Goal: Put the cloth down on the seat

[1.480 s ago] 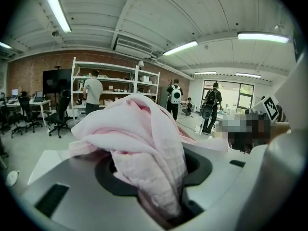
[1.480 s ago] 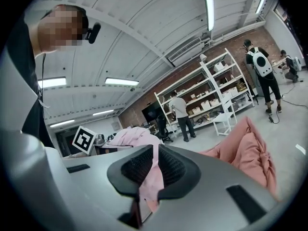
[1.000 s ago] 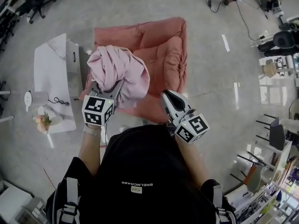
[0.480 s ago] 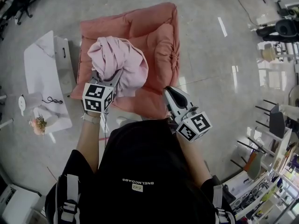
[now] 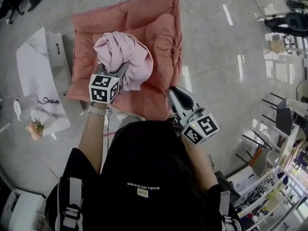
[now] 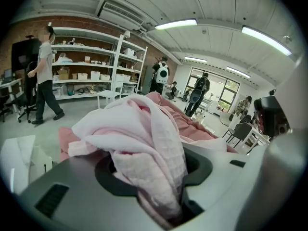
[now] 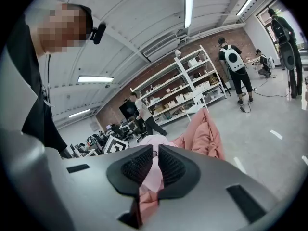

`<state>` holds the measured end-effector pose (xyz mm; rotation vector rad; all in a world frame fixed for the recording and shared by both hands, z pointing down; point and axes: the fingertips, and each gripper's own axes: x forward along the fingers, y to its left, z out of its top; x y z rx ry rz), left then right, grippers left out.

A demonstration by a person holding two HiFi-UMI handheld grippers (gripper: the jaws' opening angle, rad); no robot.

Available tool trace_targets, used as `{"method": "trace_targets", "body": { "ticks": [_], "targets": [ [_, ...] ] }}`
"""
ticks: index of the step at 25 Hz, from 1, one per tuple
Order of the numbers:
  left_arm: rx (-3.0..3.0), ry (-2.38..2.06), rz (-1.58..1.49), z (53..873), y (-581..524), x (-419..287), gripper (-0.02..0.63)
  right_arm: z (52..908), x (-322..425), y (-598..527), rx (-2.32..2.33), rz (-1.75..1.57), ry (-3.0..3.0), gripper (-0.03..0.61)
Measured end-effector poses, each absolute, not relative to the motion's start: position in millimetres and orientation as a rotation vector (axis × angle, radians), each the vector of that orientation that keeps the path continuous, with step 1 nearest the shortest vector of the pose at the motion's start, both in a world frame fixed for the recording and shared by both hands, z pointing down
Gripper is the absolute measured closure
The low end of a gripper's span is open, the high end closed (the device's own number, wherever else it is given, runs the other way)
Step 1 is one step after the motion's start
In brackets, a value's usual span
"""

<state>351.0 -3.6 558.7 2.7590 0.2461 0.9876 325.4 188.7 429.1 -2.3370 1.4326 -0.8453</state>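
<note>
Head view: left tongs (image 5: 112, 72) pinch the pink cloth (image 5: 126, 57) over the seat (image 5: 159, 32); right tongs (image 5: 174, 92), at its five o'clock, pressed together, empty.

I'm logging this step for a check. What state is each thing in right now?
Cloth: bunched up, held over the seat, not yet laid down.
Left gripper: shut on the cloth.
Right gripper: jaws together, holding nothing.
Seat: rumpled, on the floor, partly covered from view by the cloth.
</note>
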Motion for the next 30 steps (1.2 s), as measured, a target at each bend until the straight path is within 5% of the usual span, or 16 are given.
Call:
{"method": "trace_targets", "body": {
  "ticks": [30],
  "targets": [
    [2.692,0.299,1.367,765,-20,360,0.383,503,331,181,-2.277,-1.106,1.425,0.525]
  ]
}}
